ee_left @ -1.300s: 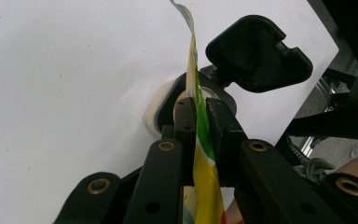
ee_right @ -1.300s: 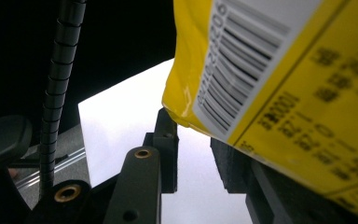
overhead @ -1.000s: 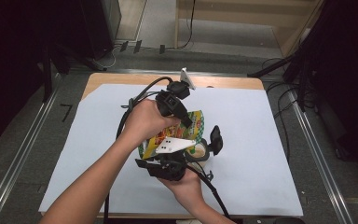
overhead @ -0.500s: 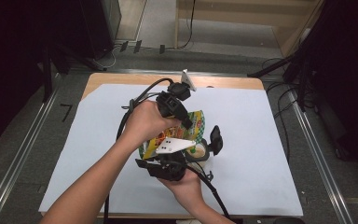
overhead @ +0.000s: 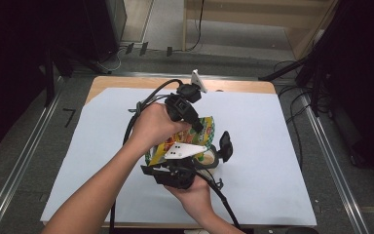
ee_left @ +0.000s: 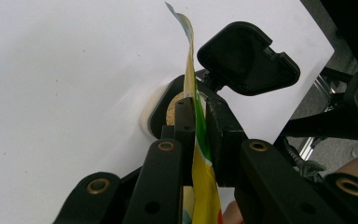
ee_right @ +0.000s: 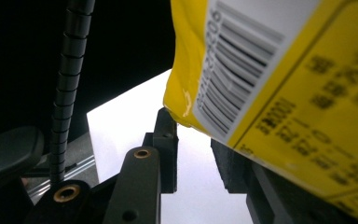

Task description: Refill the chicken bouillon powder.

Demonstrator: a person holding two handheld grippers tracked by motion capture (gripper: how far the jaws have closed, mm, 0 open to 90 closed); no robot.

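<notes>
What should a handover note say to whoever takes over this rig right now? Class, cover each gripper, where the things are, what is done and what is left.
Left gripper: shut on the snack packet, pinching its edge and holding it upright.
Right gripper: jaws apart just below the packet's corner, nothing pinched.
Things: the packet hangs above the round container, which stands on the white sheet with its black lid open.
Done: packet lifted over the container.
Left: probably take the packet's lower end with the right gripper, then open or tip it; whether it is open yet cannot be told.
</notes>
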